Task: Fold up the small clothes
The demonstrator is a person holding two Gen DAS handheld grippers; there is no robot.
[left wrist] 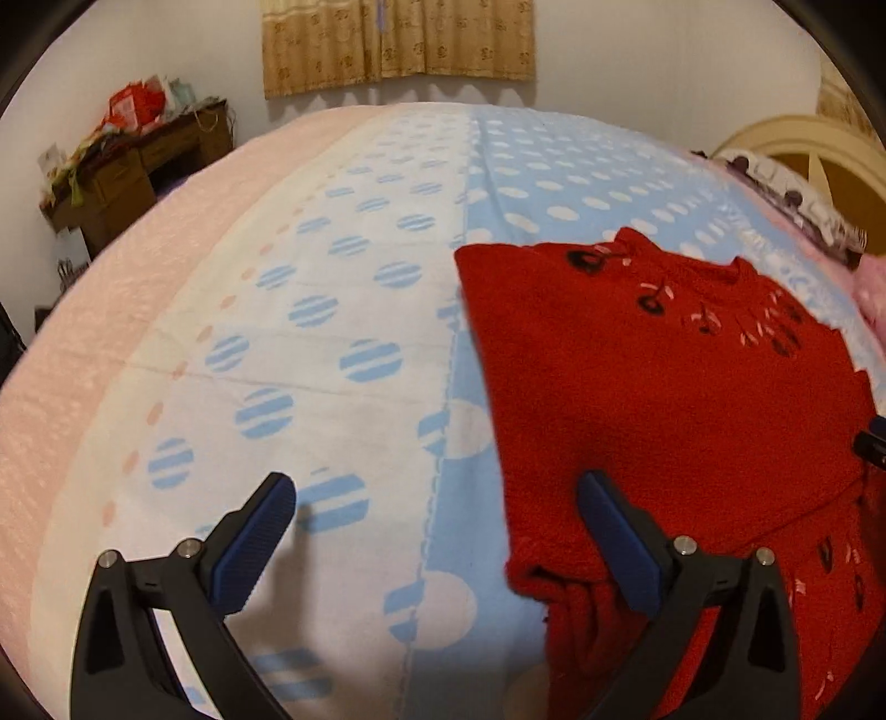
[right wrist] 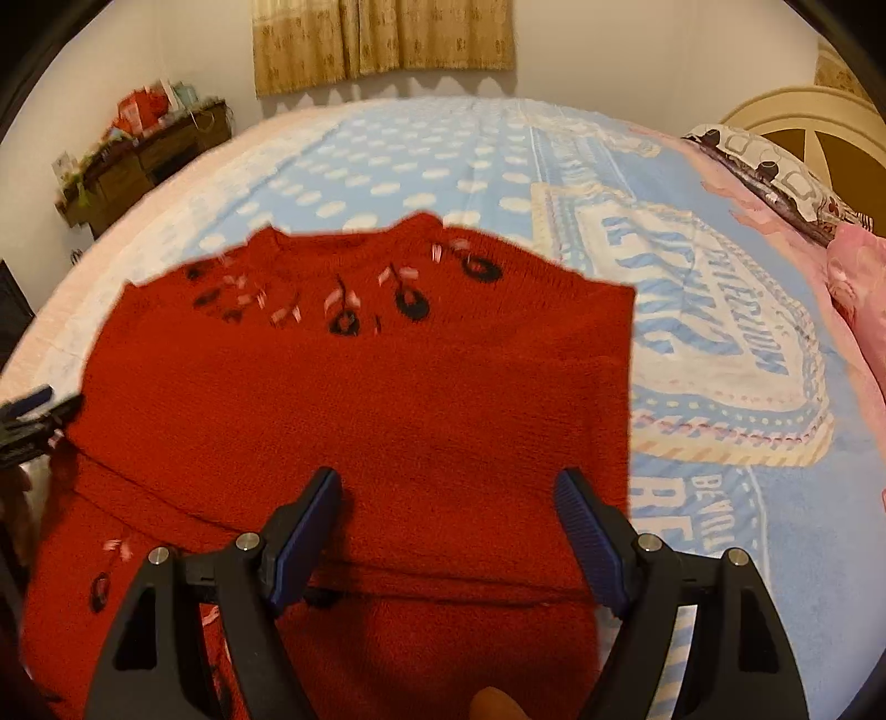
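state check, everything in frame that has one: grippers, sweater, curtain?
left gripper: open, holding nothing, one finger over the sweater's edge
right gripper: open, holding nothing, above the sweater
red sweater: flat on the bed, sides folded in, bottom part not yet folded up
blanket: spread flat under the sweater
curtain: drawn shut

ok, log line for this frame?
left gripper: open, at sweater edge | right gripper: open, over sweater | sweater: partly folded on bed
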